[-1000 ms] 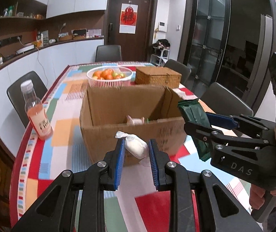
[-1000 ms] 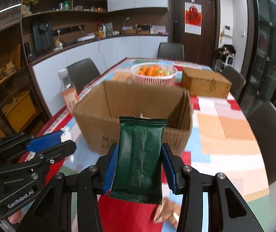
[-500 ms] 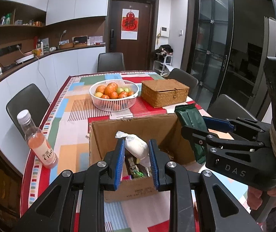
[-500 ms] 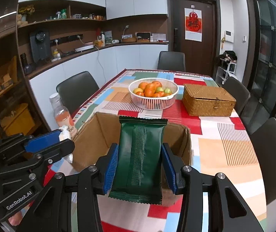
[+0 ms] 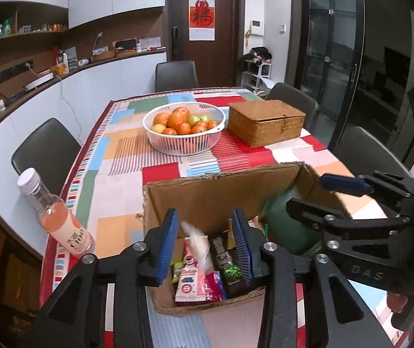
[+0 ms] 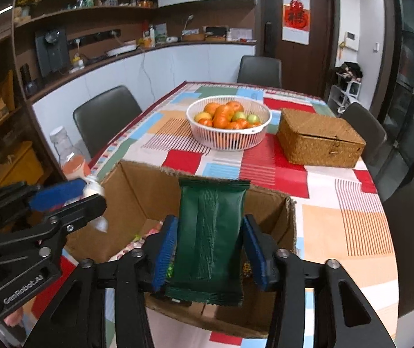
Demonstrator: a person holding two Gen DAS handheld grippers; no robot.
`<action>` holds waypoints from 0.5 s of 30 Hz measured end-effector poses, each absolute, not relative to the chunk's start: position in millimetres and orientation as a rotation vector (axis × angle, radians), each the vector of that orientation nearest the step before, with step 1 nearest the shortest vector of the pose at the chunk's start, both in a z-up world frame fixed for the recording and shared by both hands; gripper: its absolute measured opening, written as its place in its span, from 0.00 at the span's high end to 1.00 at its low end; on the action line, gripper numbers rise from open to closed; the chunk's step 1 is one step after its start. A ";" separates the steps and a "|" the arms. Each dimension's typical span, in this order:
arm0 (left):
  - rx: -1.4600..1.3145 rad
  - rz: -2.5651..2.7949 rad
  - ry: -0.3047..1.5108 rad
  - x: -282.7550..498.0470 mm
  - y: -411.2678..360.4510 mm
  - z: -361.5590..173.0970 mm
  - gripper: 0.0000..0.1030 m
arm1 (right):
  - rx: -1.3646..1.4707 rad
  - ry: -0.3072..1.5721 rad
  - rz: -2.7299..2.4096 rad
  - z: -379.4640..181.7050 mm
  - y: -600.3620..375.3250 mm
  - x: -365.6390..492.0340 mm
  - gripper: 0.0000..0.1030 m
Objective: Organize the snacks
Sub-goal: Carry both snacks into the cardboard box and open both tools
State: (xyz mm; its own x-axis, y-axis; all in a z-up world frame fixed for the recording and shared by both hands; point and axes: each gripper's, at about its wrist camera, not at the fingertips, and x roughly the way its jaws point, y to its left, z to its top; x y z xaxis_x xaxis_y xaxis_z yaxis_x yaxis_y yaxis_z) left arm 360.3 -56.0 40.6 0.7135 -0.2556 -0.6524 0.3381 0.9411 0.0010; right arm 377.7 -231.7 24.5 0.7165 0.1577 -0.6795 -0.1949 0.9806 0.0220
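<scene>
Both tongs hang over the open box (image 5: 221, 191) on the worktop (image 5: 119, 156). The left tongs (image 5: 205, 243) are opening; the white wrapped snack (image 5: 196, 239) sits blurred between the pads, clear of both, above the packets in the box. The right tongs (image 6: 209, 243) are opening too, with the green packet (image 6: 211, 226) between their pads, gaps showing at both sides. The packet stands upright, long axis running away from the camera, top edge toward the box's far wall.
</scene>
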 end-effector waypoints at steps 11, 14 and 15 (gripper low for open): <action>0.116 -0.346 0.645 294.6 -59.1 52.4 0.50 | -0.129 0.685 0.212 32.2 -241.6 316.0 0.41; 0.128 -0.383 0.638 274.2 -67.3 53.2 0.48 | -0.157 0.671 0.226 36.2 -245.9 295.1 0.41; 0.135 -0.388 0.636 266.7 -70.8 52.2 0.48 | -0.163 0.671 0.232 37.0 -247.8 288.2 0.41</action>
State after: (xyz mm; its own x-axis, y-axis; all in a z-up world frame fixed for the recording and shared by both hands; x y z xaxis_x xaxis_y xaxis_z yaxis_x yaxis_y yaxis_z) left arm 266.7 -70.8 52.2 0.7353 -0.3114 -0.6019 0.3933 0.9194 0.0048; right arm 288.2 -247.8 37.0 0.7590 0.1598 -0.6311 -0.2641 0.9616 -0.0741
